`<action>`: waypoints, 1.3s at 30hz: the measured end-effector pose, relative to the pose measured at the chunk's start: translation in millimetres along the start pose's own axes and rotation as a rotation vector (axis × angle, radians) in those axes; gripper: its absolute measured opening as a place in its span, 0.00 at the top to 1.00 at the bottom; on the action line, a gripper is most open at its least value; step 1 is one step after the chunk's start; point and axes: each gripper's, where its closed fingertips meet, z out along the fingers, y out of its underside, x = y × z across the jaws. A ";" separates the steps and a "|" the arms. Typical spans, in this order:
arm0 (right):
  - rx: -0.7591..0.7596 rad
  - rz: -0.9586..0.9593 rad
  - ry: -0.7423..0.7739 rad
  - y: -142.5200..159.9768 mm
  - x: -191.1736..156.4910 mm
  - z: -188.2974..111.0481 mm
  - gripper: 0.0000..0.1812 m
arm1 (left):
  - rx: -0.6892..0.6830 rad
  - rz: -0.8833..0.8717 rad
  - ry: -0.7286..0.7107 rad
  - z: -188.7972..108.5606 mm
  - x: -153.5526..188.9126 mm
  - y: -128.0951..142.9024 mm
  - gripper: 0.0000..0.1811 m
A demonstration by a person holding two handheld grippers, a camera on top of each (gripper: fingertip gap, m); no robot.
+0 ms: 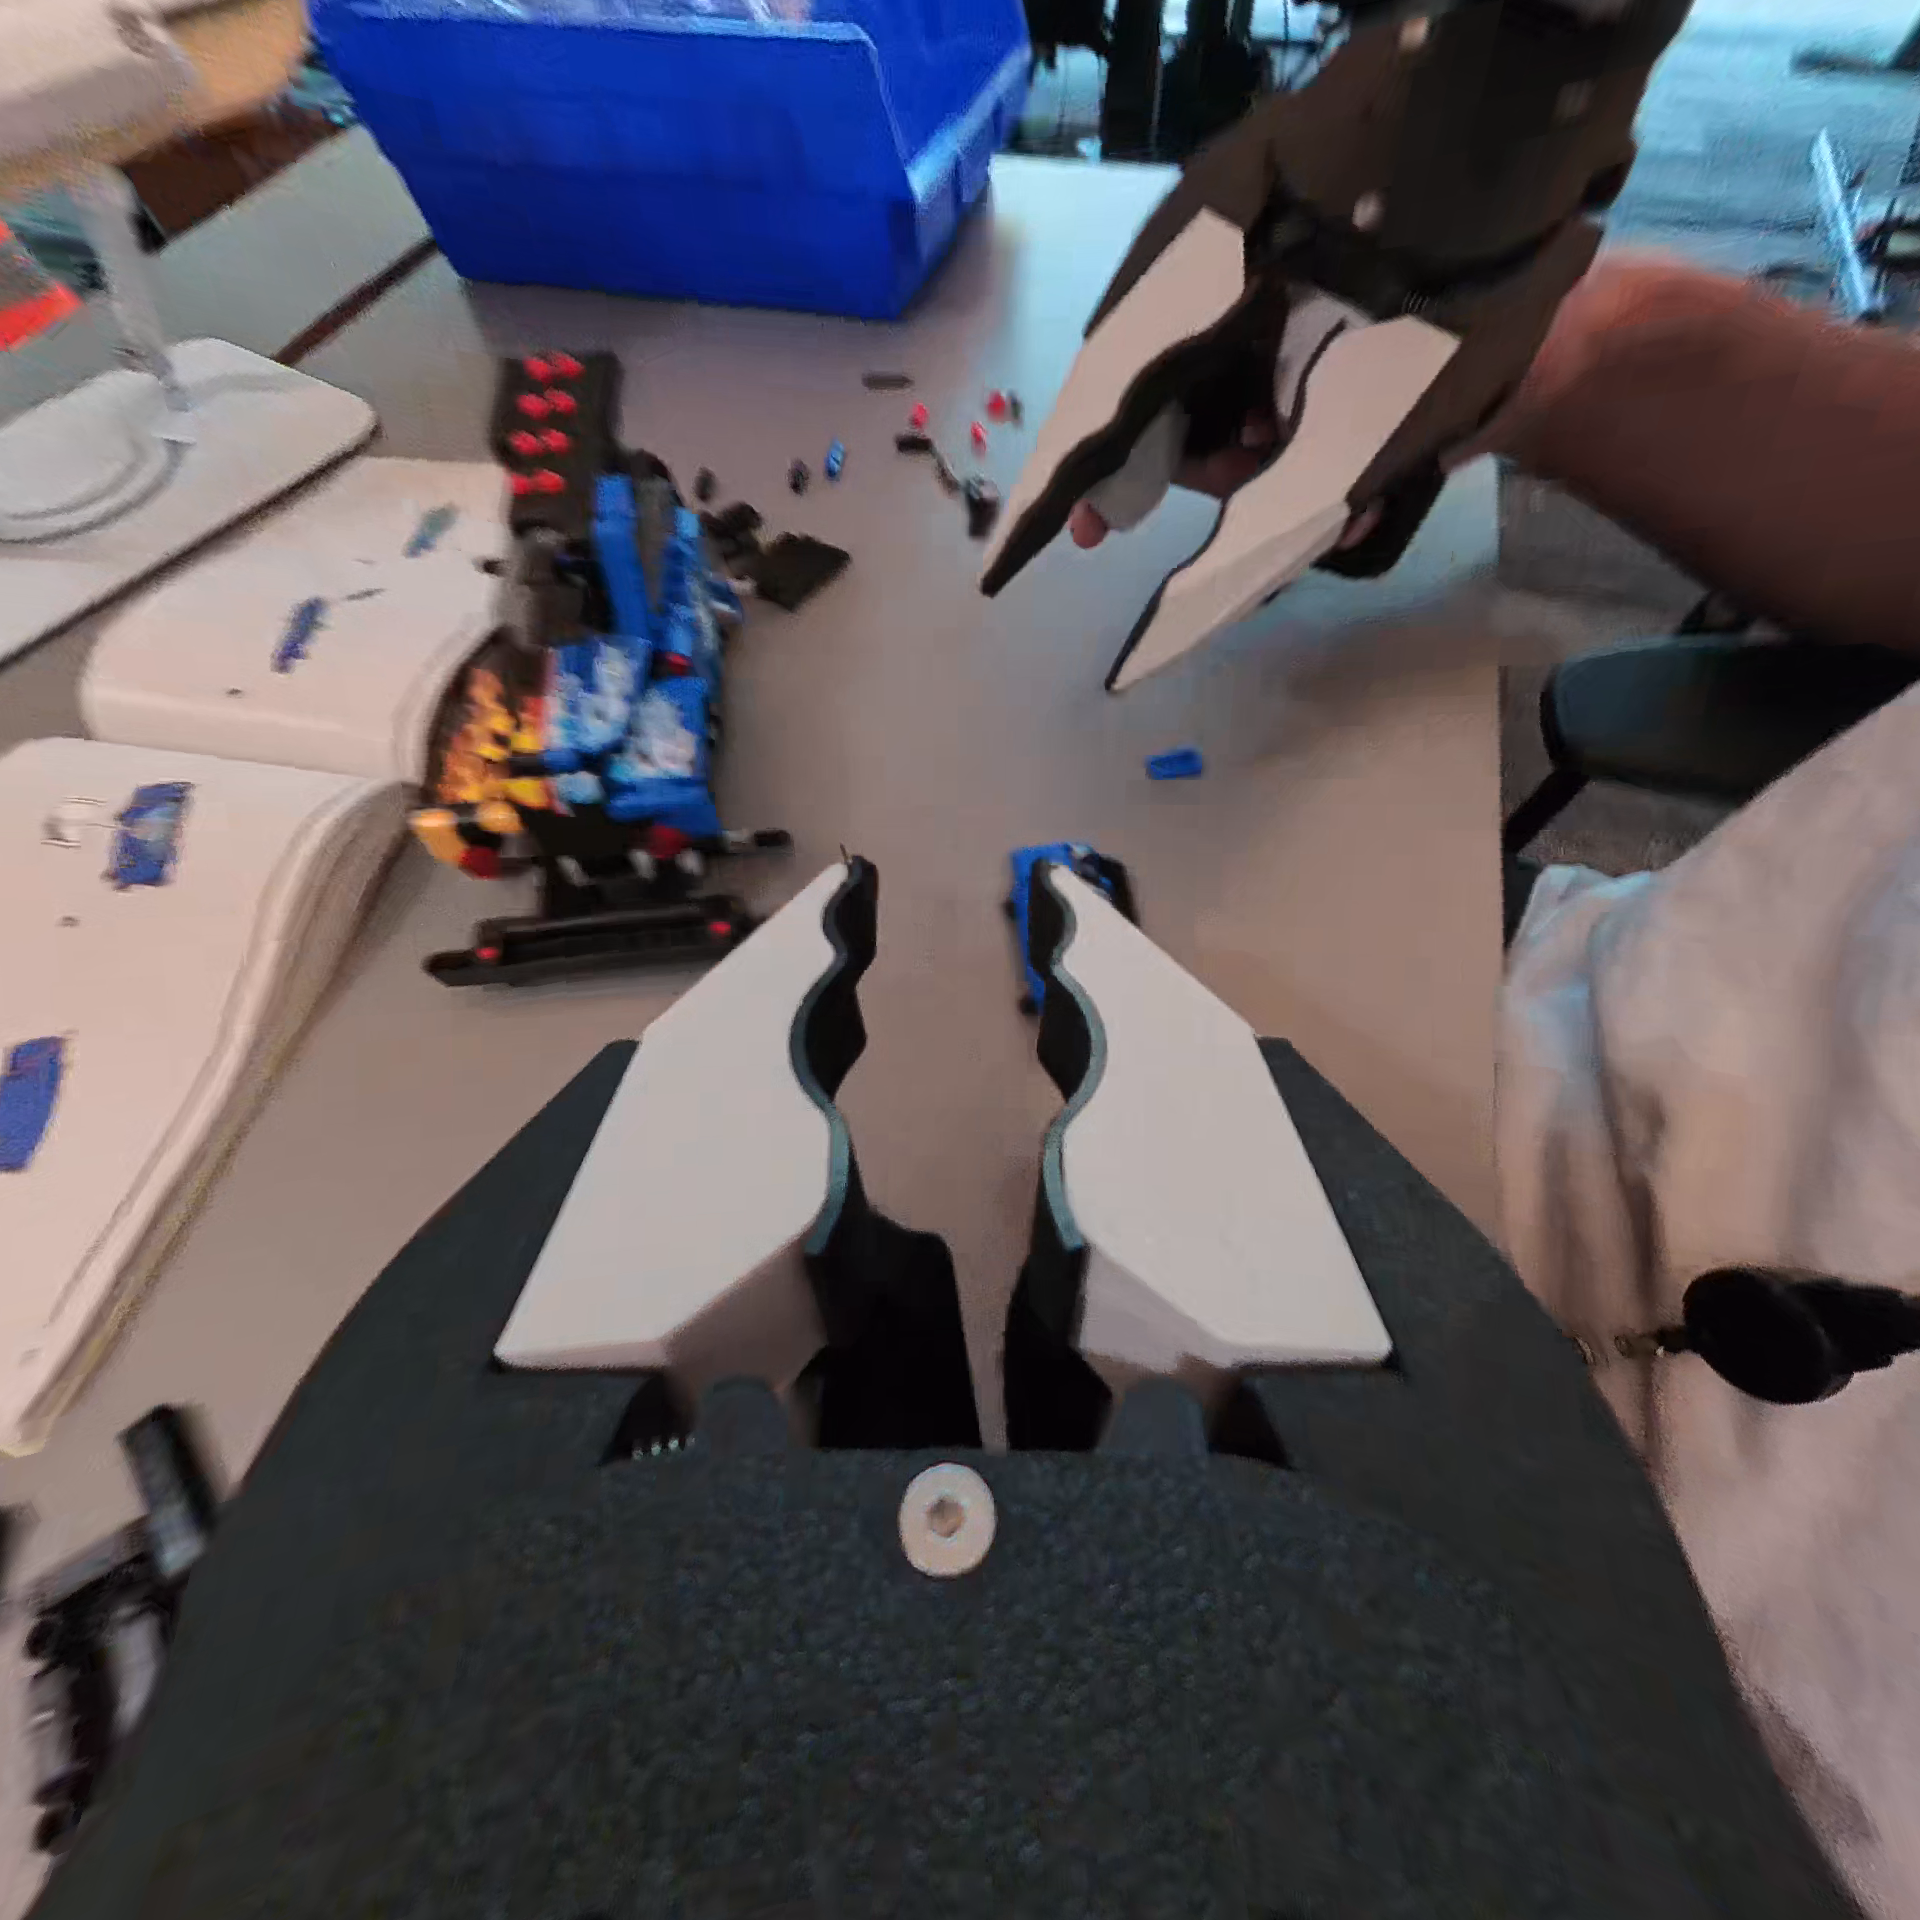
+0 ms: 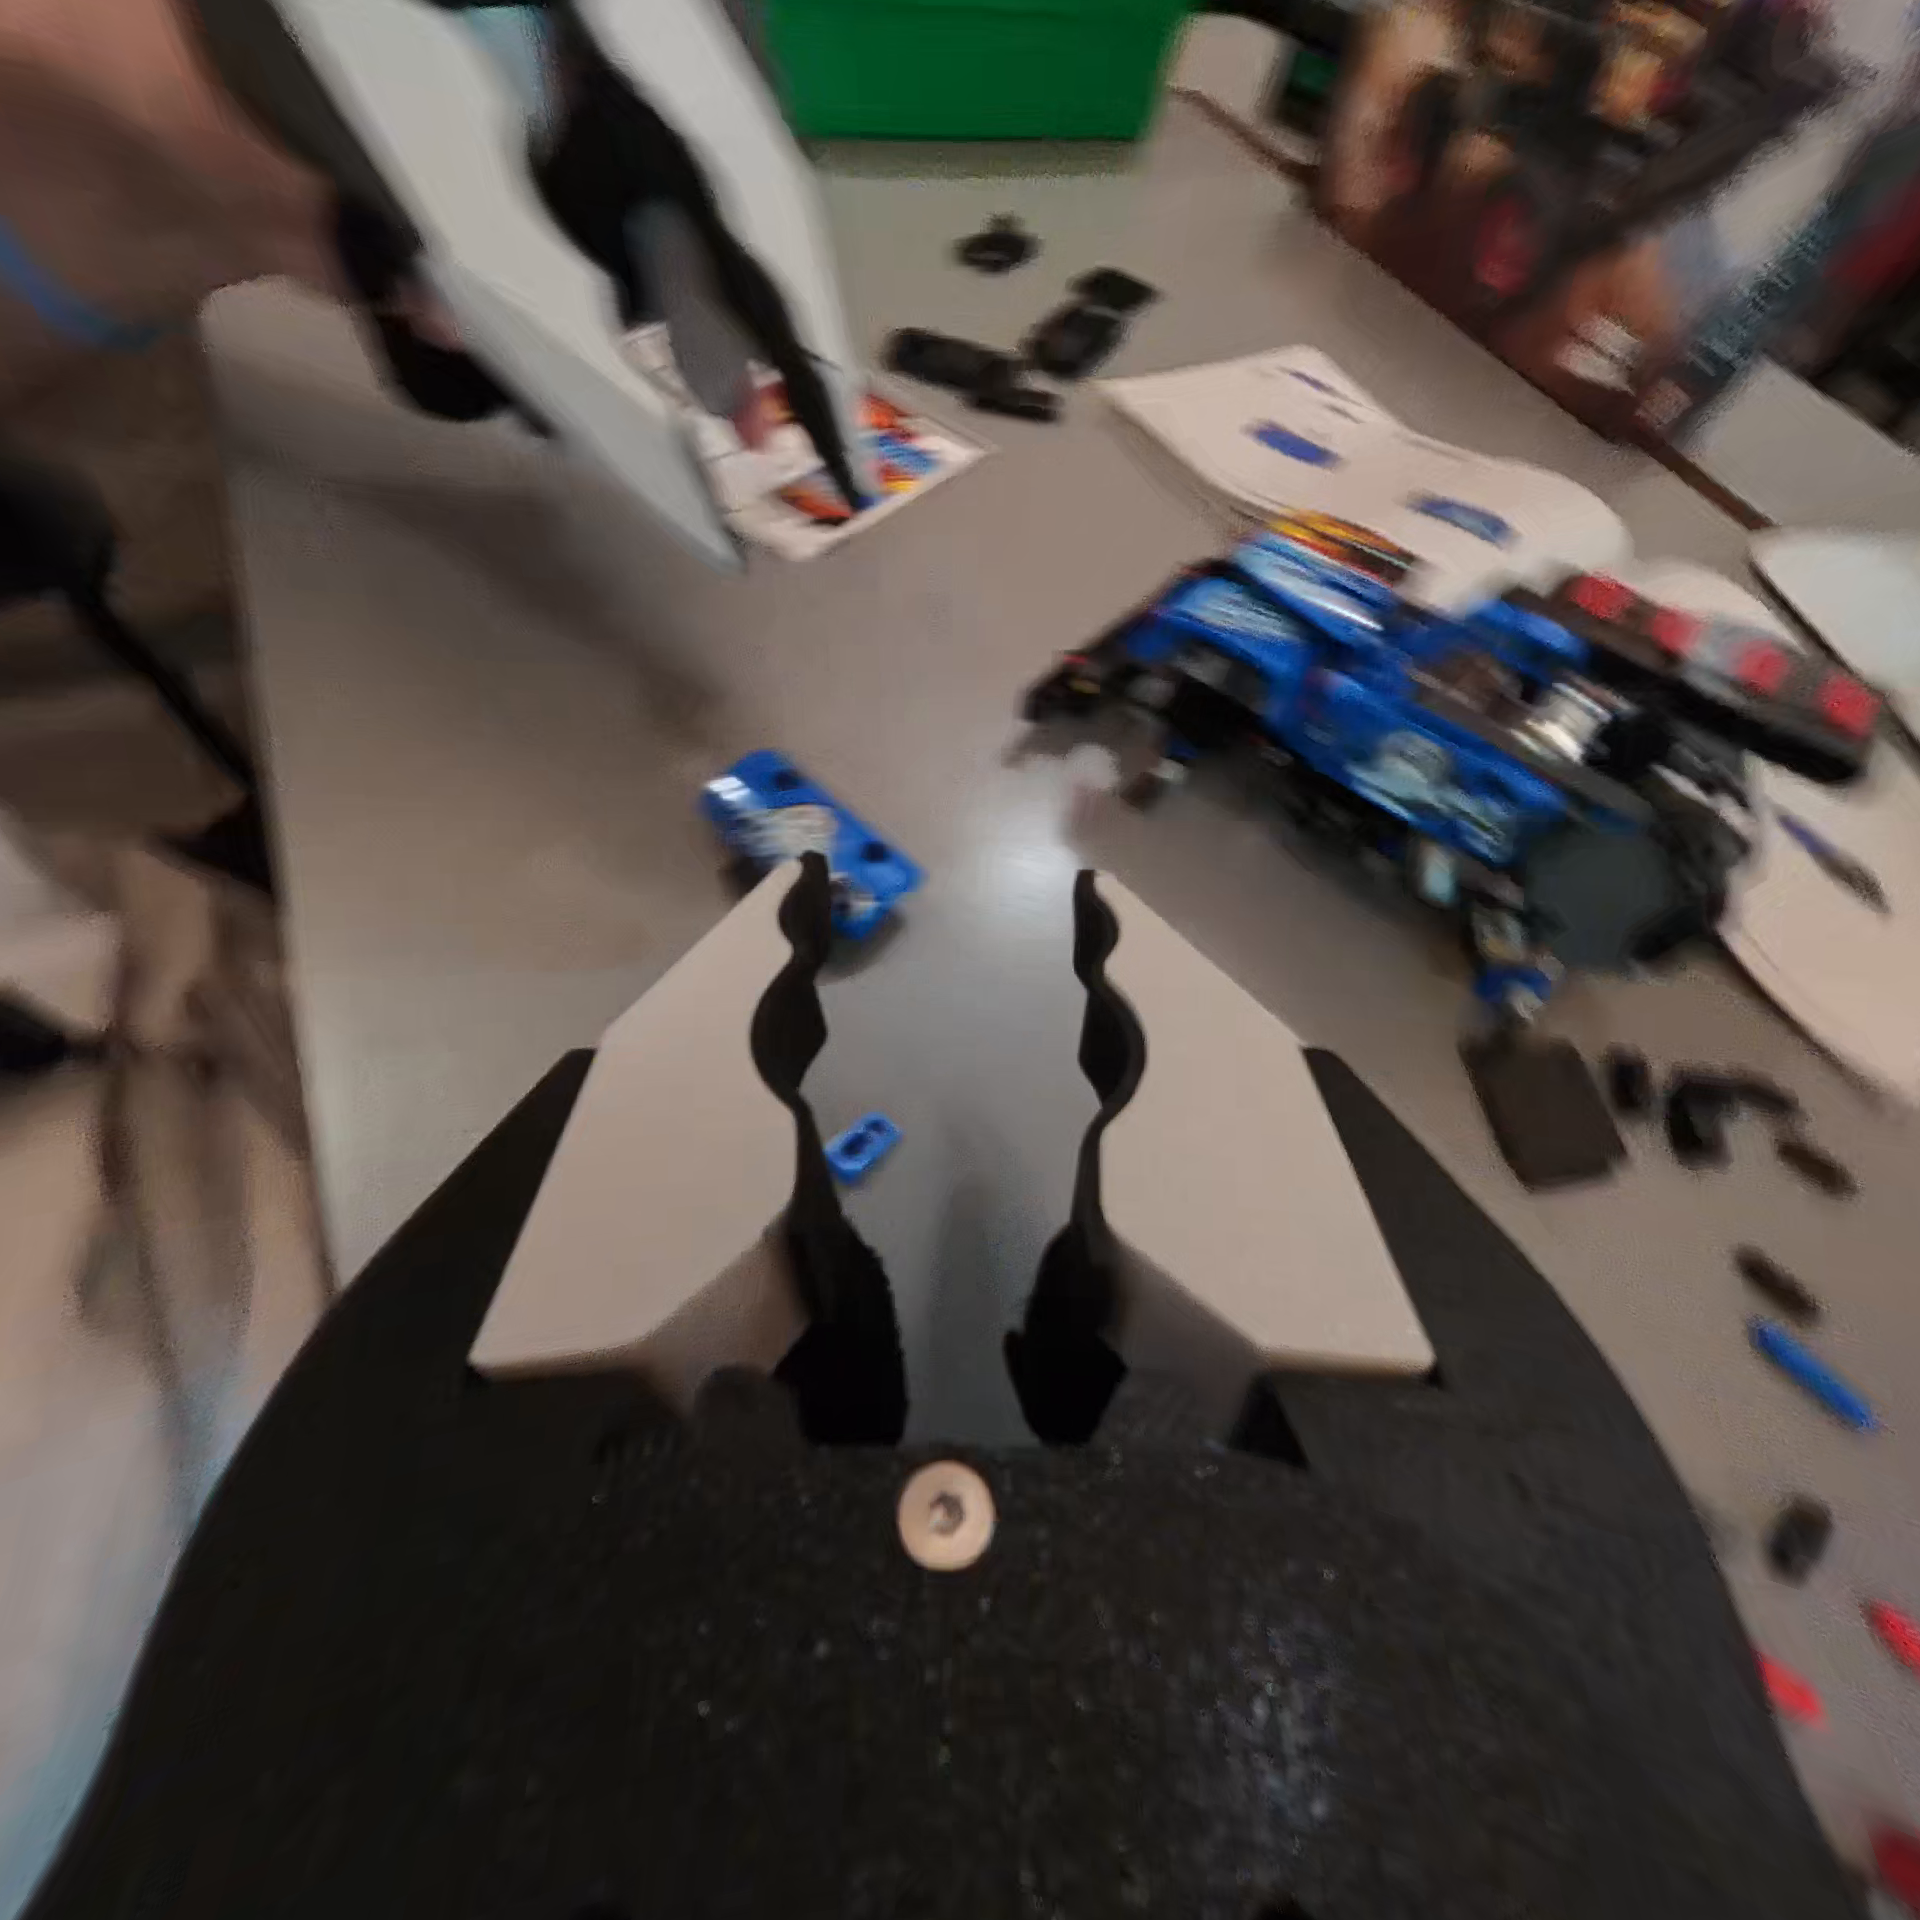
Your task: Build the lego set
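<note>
A part-built blue and black lego vehicle [image 1: 613,707] with flame stickers lies on the grey table, left of centre; in the right wrist view it [image 2: 1403,727] is at the right. My left gripper [image 1: 956,883] is open and empty above the table. A blue lego panel [image 1: 1027,914] lies just behind its right fingertip. My right gripper [image 2: 948,873] is open and empty, and the same panel [image 2: 800,826] lies by its left fingertip. A small blue piece [image 2: 862,1143] lies on the table under the right gripper. Each gripper shows in the other's view: the right [image 1: 1055,636], the left [image 2: 790,525].
A blue bin [image 1: 675,135] stands at the back and a green bin [image 2: 977,62] at the far end. An open instruction booklet [image 1: 260,623] lies to the left. A sticker sheet [image 2: 883,457] and loose black, red and blue pieces [image 1: 935,436] are scattered about. The table edge is at the right. Left tips to right tips: about 9 centimetres. From the right gripper's tips to the small blue piece [image 2: 862,1143] is close to 6 centimetres. My left wrist view [image 1: 1172,773] looks at it from another angle.
</note>
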 end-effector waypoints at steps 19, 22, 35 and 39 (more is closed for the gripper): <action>0.174 0.423 0.355 28.6 166.2 -46.5 0.81 | -0.466 0.167 0.309 245.9 -165.7 -70.4 0.80; 0.161 0.418 0.354 29.8 166.6 -45.6 0.81 | -0.489 0.272 0.346 266.4 -152.8 -61.3 0.80; 0.171 0.460 0.294 28.6 160.9 -42.4 0.82 | -0.471 0.320 0.279 265.3 -160.3 -53.0 0.96; 0.159 0.463 0.298 31.7 161.6 -41.6 0.82 | -0.472 0.302 0.283 263.3 -163.5 -52.9 1.00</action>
